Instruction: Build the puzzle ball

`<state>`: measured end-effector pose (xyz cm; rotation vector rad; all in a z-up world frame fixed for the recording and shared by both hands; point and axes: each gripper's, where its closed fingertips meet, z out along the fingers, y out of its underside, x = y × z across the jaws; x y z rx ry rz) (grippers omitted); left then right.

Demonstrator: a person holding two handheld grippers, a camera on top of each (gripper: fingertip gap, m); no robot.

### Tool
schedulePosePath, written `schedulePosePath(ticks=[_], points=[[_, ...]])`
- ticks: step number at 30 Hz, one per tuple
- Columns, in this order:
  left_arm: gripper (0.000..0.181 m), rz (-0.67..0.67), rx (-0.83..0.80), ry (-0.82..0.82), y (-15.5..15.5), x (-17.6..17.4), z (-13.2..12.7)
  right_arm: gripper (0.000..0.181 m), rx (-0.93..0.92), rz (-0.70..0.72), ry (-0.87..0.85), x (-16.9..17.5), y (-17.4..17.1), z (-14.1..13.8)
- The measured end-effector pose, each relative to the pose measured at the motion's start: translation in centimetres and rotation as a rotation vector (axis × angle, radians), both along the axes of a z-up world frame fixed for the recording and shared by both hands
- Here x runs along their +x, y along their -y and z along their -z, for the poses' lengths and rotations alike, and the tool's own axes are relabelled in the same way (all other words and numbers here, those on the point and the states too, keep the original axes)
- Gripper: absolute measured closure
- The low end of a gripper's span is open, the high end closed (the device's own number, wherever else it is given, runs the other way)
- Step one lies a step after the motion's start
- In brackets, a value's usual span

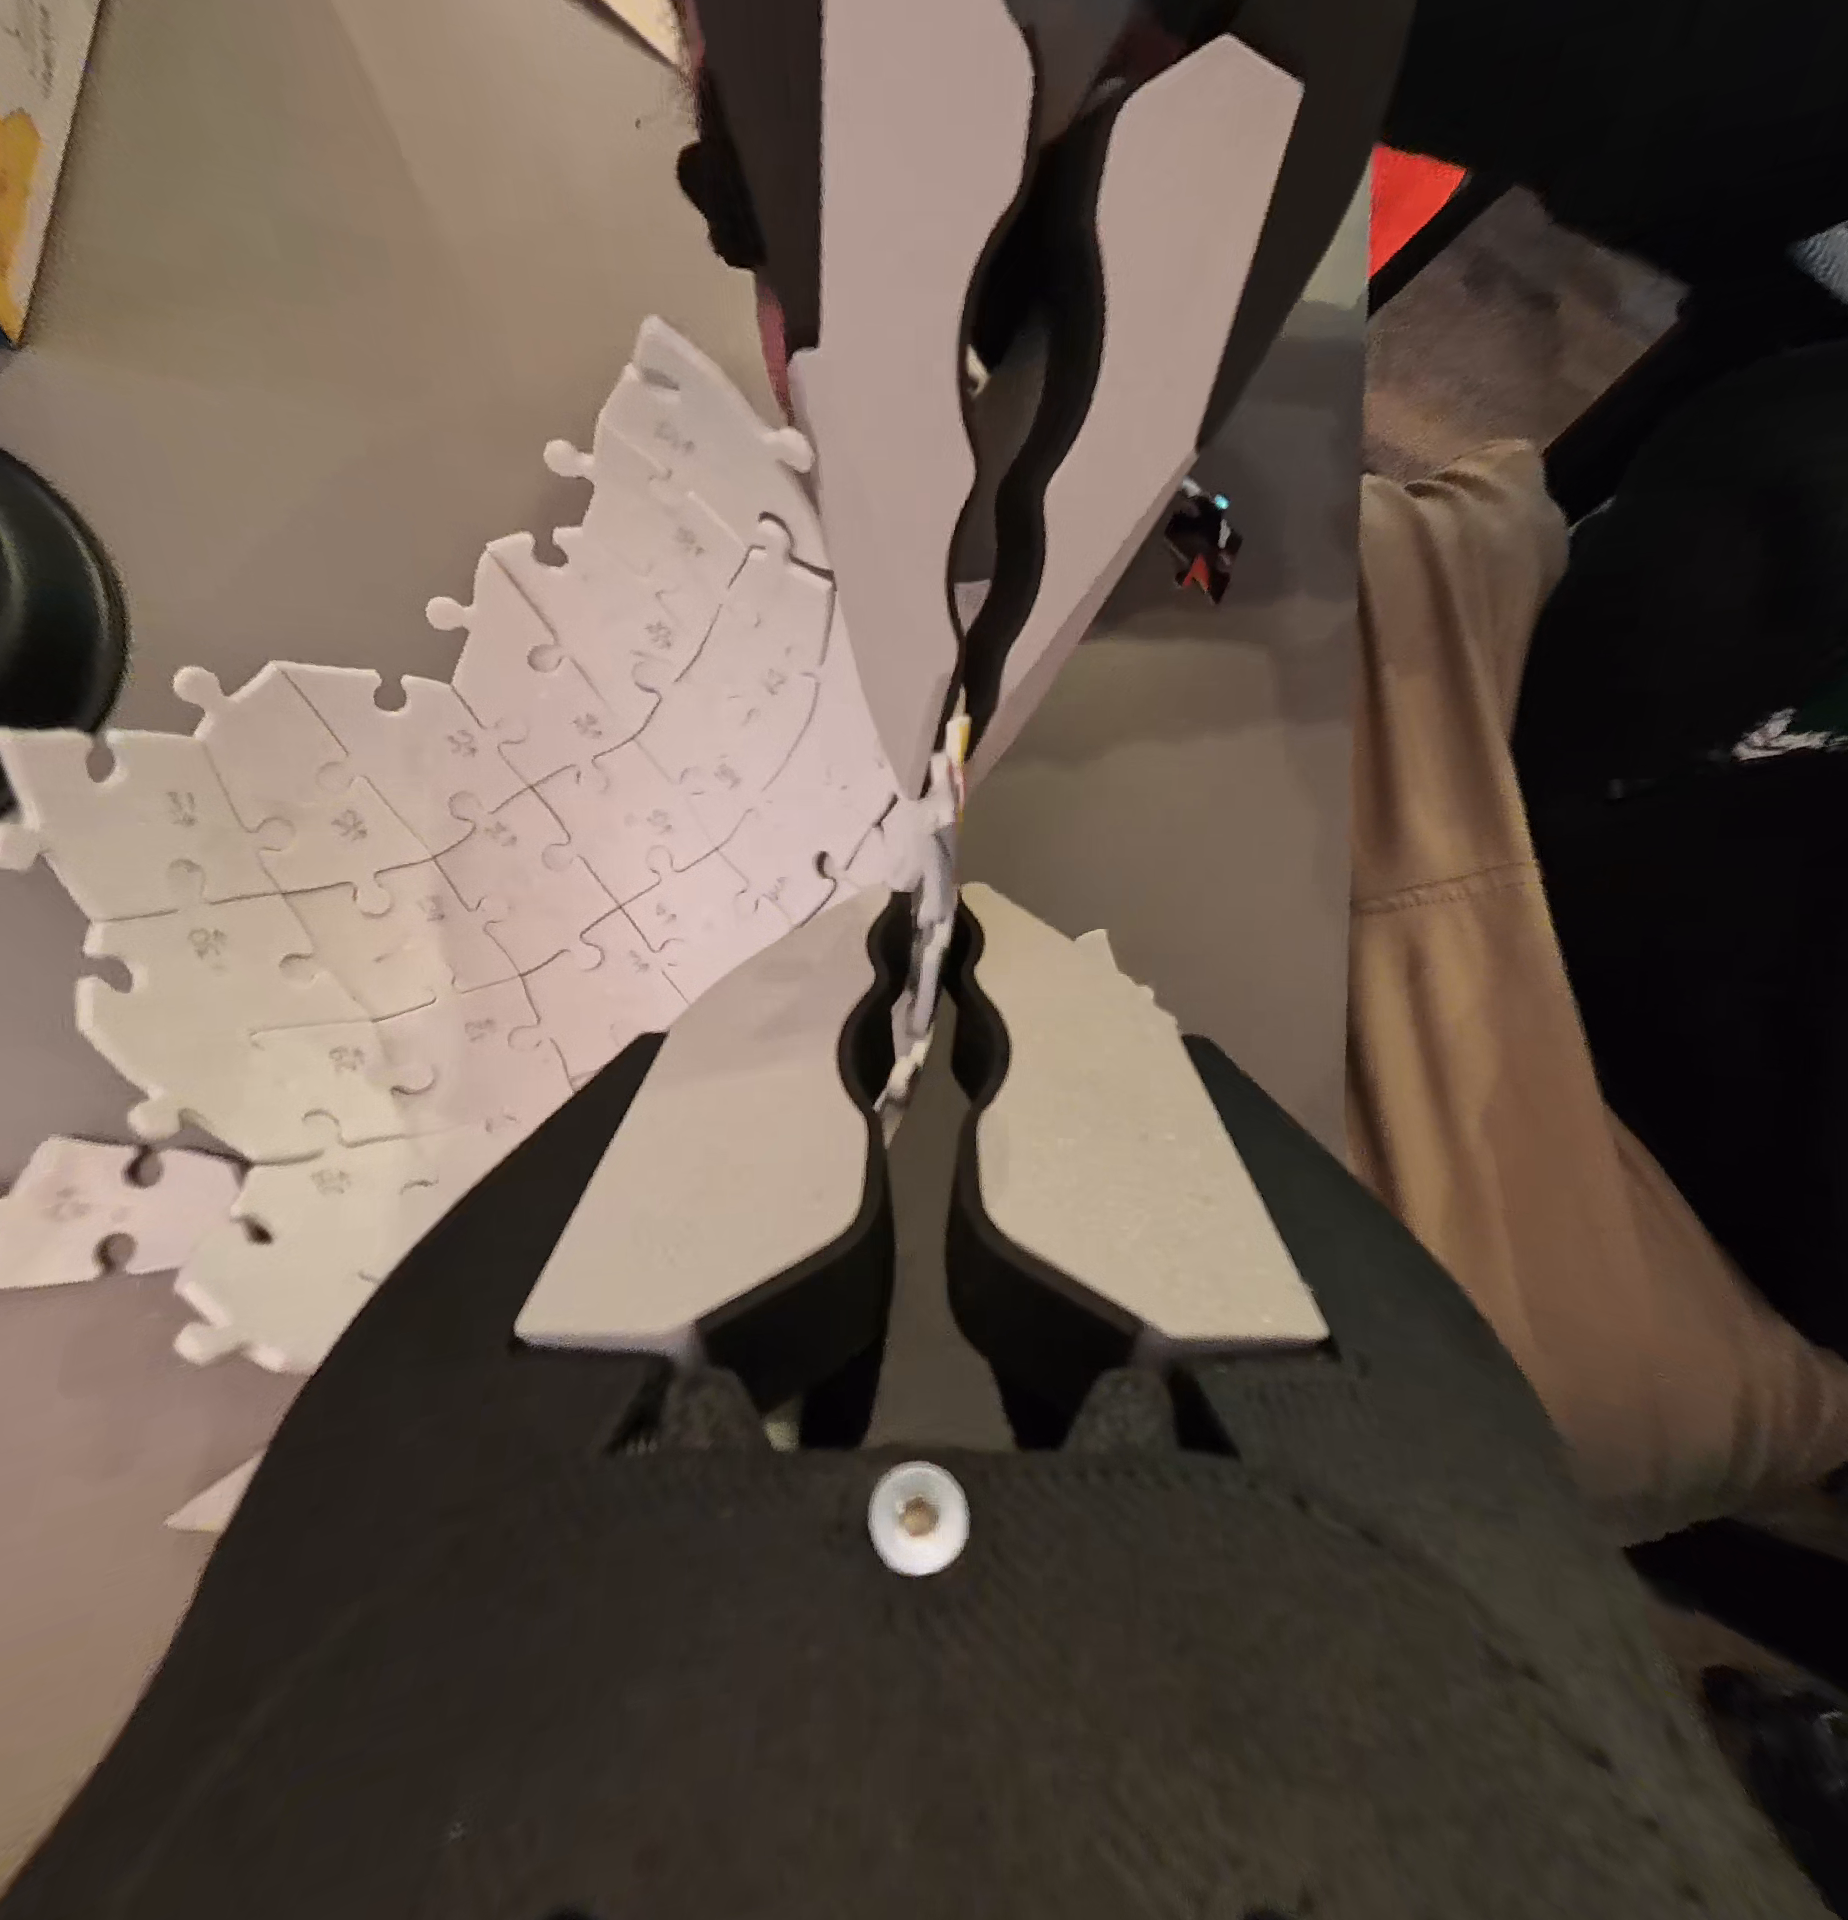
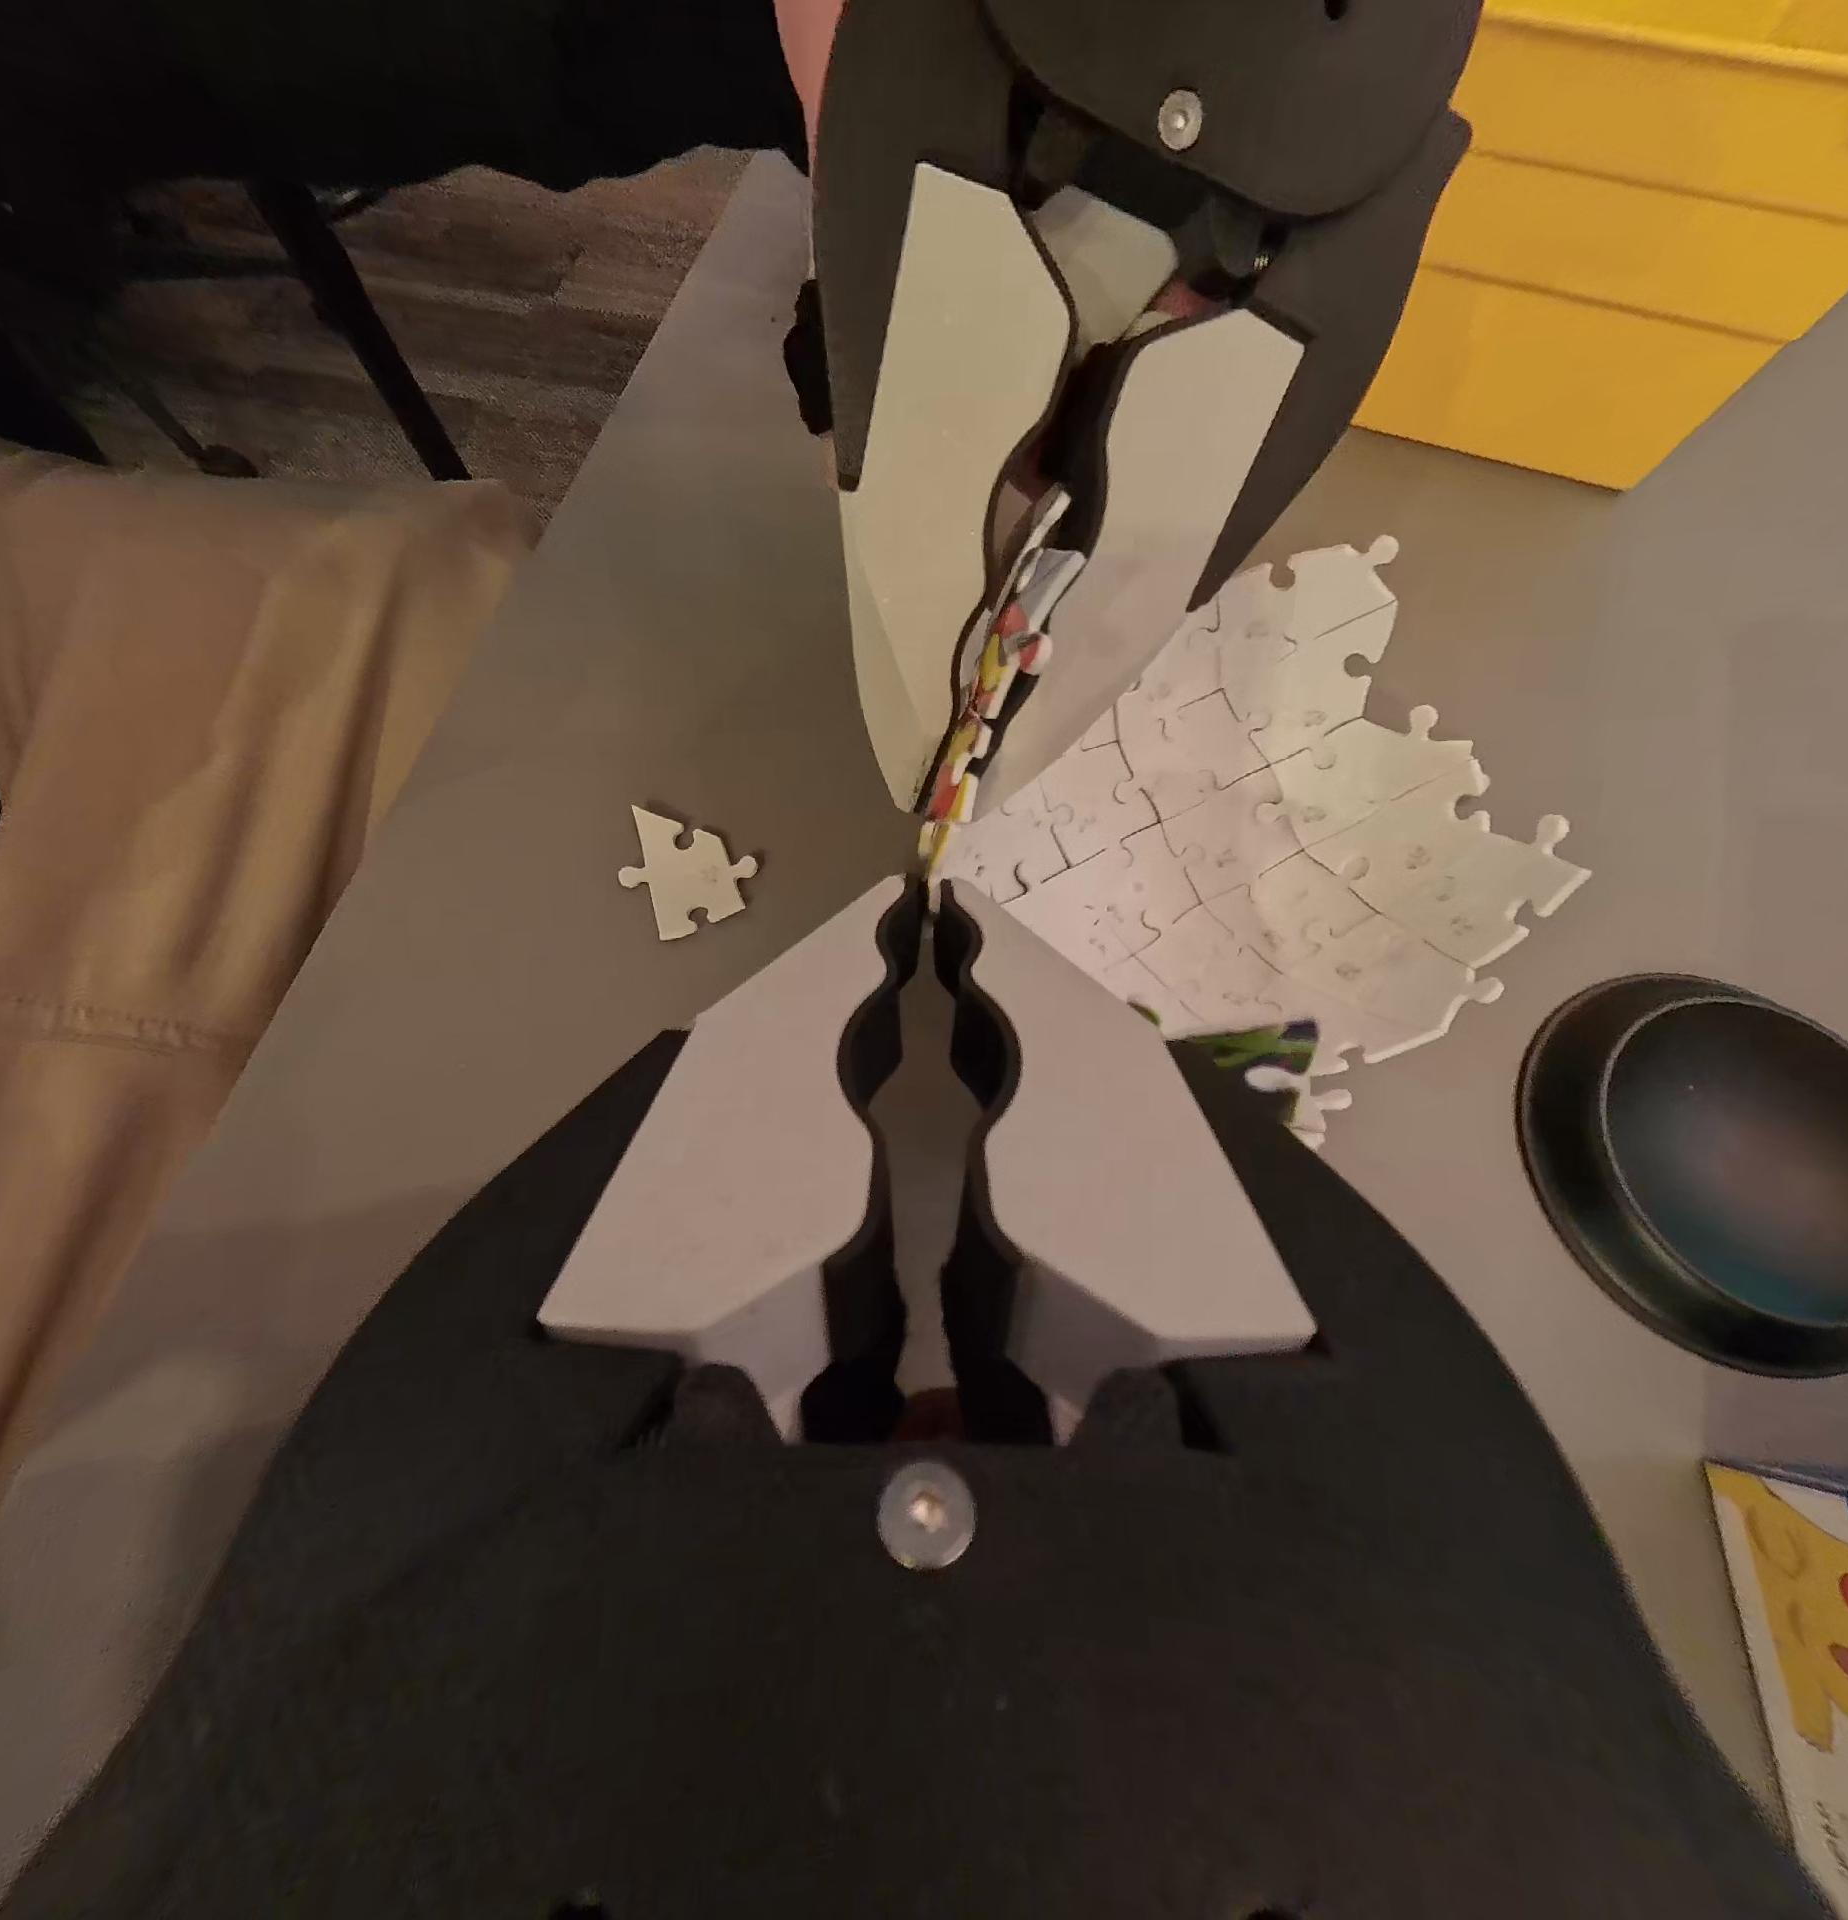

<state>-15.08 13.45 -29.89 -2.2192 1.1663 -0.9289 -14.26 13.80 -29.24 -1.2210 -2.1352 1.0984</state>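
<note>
Left tongs (image 1: 925, 940): black body, pale grey fingers with wavy black inner edges; closed on the edge of a strip of puzzle pieces (image 1: 930, 977) seen edge-on, white back to one side, coloured print to the other. Right tongs (image 2: 925, 904): same make; pointing tip to tip at the left tongs; fingers drawn together at the tips, where the end of the same strip sits; whether they truly pinch it I cannot tell. Assembled puzzle sheet (image 1: 504, 831): curved fan of joined pieces, white numbered backs showing, joined to the held strip and reaching down to the grey table (image 1: 276, 312); a smaller joined section (image 1: 151, 1236) lies just beside its lower edge; a bit of coloured face (image 2: 1252, 1049) shows beneath the sheet in the right wrist view. Loose piece (image 2: 688, 873): single, white side up, flat on the table, apart from the sheet. Black bowl (image 2: 1720, 1174): round, on the table near the sheet. Printed box (image 2: 1824, 1662): yellow, blue and white, at the table edge. Yellow cabinet (image 2: 1647, 229): beyond the table. Person's tan trouser leg (image 1: 1471, 935): beside the table.
</note>
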Motion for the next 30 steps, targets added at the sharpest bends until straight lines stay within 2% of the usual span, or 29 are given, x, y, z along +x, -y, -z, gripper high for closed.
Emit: schedulePosePath(ticks=[5, 8, 13, 20, 30], points=[[0.173, -0.014, 0.001, 0.019, -0.1, -0.1, 0.0, 0.181, -0.030, 0.010, 0.005, -0.1, -0.1, 0.0], [0.161, -0.032, 0.070, -0.019, -0.6, -0.1, -0.4, 0.181, -0.071, 0.010, -0.002, -0.2, 0.0, -0.2], [0.158, -0.020, 0.144, -0.086, -0.9, 0.3, -0.6, 0.181, -0.081, 0.011, -0.014, -0.4, 0.1, -0.5], [0.170, -0.002, 0.122, -0.072, -0.6, 0.4, -0.5, 0.181, -0.076, 0.030, -0.019, -0.4, -0.3, -0.4], [0.175, 0.011, 0.125, -0.005, -0.3, 0.5, -1.0, 0.181, -0.082, 0.010, -0.029, -0.2, -0.2, -0.6]])
